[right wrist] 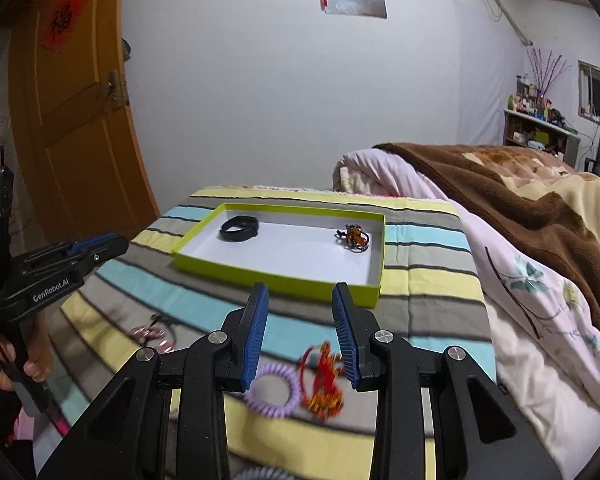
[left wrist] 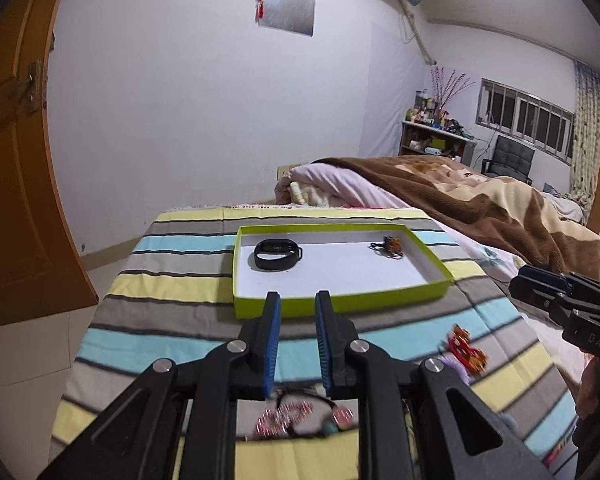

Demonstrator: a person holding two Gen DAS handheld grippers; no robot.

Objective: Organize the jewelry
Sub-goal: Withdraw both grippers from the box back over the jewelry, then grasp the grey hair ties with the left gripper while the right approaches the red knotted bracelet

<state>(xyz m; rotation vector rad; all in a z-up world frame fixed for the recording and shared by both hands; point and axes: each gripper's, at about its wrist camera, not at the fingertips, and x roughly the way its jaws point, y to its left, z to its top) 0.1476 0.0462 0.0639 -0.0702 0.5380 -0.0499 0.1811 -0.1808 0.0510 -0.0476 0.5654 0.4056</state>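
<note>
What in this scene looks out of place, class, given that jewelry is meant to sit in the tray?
Three pieces lie loose on the striped cloth outside the green tray: a red-orange ornament, a purple coil band and a pink beaded piece. Only the black band and a brown beaded piece are inside.

"GenRobot.AI" stood in white letters along the black body of the left gripper [right wrist: 96, 246], seen from the right wrist. The right gripper [left wrist: 520, 280] showed only "DAS" on its housing, cut off. The red paper sign [right wrist: 62, 22] on the door [right wrist: 80, 120] carried one black character.
</note>
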